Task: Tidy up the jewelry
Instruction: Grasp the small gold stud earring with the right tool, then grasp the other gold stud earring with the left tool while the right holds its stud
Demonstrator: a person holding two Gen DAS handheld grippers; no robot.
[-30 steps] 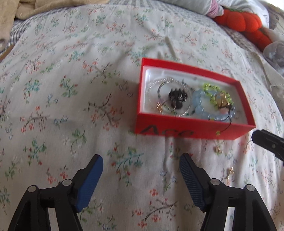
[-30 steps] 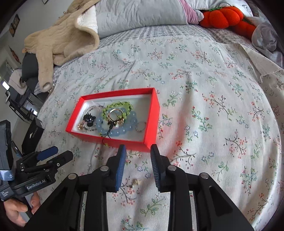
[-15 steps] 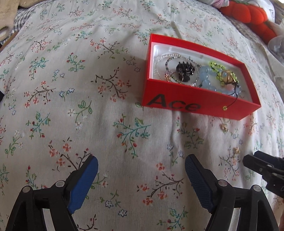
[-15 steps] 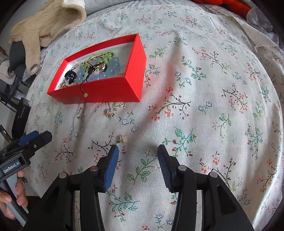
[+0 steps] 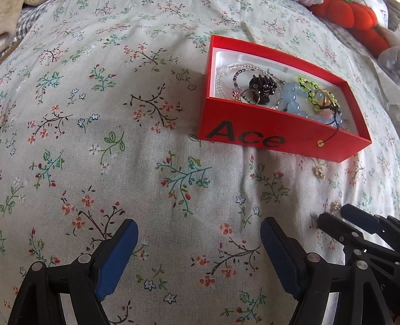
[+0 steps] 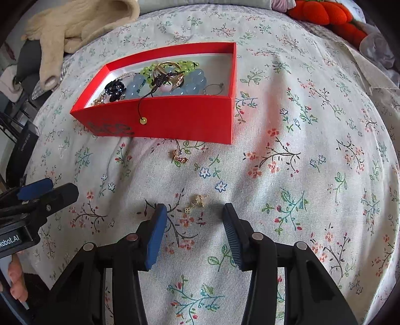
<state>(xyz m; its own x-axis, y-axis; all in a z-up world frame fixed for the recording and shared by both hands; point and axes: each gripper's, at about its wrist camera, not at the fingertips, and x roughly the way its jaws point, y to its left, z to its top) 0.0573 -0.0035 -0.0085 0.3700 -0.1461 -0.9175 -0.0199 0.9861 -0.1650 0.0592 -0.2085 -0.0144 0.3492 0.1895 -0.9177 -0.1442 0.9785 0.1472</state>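
Observation:
A red box (image 6: 185, 120) marked "Ace" (image 5: 250, 138) sits on the floral bedspread, filled with bead bracelets, rings and a black clip. A beaded cord hangs over its front wall. Two small gold earrings lie loose on the cloth: one (image 6: 180, 156) just in front of the box, one (image 6: 197, 201) just ahead of my right gripper (image 6: 193, 217), which is open and low over the bed. Both earrings show in the left wrist view (image 5: 318, 171) (image 5: 335, 206). My left gripper (image 5: 198, 235) is open and empty, left of the right gripper.
A beige knit garment (image 6: 72, 27) lies at the bed's far left. An orange plush toy (image 6: 325, 15) and crumpled plastic (image 6: 377, 50) lie at the far right. Dark items (image 6: 22, 140) stand beyond the bed's left edge.
My right gripper has opened wider and moved down toward the nearer loose earring. My left gripper has pulled back and tilted down; the box now looks farther away from it.

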